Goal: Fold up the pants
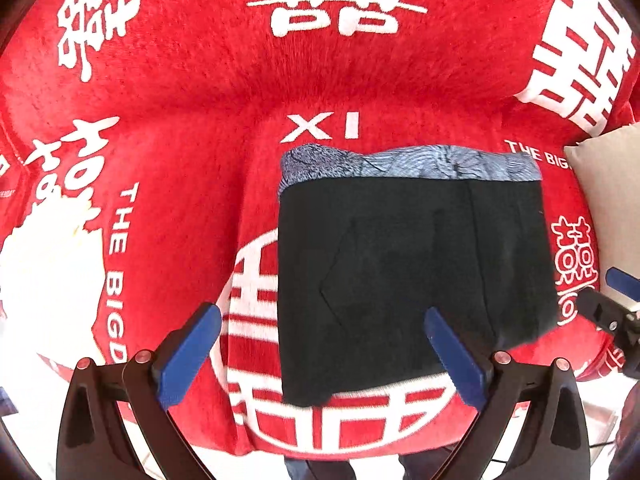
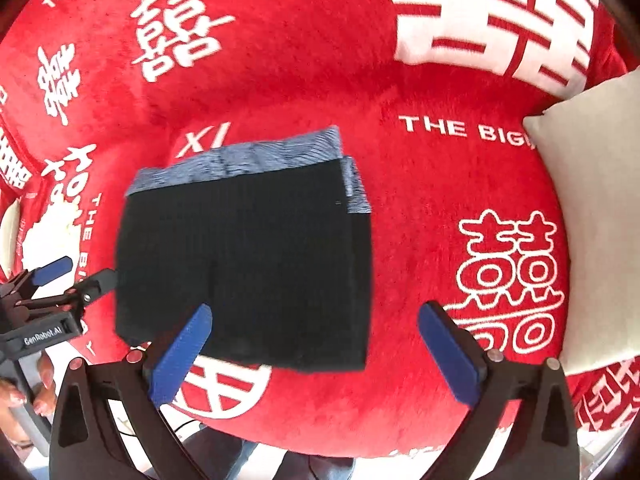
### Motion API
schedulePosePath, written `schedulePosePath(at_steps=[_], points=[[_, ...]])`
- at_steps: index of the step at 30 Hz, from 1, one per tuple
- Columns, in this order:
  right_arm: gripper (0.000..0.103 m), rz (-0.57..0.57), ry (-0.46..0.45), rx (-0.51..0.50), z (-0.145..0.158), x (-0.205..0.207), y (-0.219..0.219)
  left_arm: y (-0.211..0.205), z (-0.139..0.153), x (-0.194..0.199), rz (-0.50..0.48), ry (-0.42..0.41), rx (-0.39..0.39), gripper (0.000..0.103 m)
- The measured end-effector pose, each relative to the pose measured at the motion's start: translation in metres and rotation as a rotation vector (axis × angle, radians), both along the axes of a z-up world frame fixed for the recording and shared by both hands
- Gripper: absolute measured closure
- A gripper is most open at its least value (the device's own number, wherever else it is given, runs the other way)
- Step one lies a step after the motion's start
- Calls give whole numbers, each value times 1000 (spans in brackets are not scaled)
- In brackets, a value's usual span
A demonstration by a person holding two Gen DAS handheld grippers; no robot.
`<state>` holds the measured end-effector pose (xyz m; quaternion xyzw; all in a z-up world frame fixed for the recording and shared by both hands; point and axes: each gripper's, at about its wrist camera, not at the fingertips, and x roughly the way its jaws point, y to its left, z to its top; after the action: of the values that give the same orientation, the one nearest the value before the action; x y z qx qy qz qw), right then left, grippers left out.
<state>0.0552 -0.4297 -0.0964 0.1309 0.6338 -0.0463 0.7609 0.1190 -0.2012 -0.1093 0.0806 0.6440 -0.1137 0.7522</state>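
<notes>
Left-wrist view, left to right: one left gripper (image 1: 322,336) spread wide, holding nothing; one folded pants (image 1: 400,272) lying on one red blanket (image 1: 180,128); one pillow (image 1: 612,200); one right gripper (image 2: 314,334), likewise wide, empty.

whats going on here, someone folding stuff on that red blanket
A person holds a two-finger gripper in each hand above a red plush blanket with white characters. Black pants with a blue-grey patterned lining lie folded into a compact rectangle on it. The left gripper and right gripper are both open and hold nothing.
</notes>
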Motion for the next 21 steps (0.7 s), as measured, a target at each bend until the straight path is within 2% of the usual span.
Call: schedulePosePath(at_steps=[9, 21], points=[[0, -24, 21, -19, 31, -15, 32, -1, 35, -27, -26, 8, 33, 0], [0, 22, 85, -62, 38, -33, 55, 6, 47, -59, -78, 37, 77, 0]])
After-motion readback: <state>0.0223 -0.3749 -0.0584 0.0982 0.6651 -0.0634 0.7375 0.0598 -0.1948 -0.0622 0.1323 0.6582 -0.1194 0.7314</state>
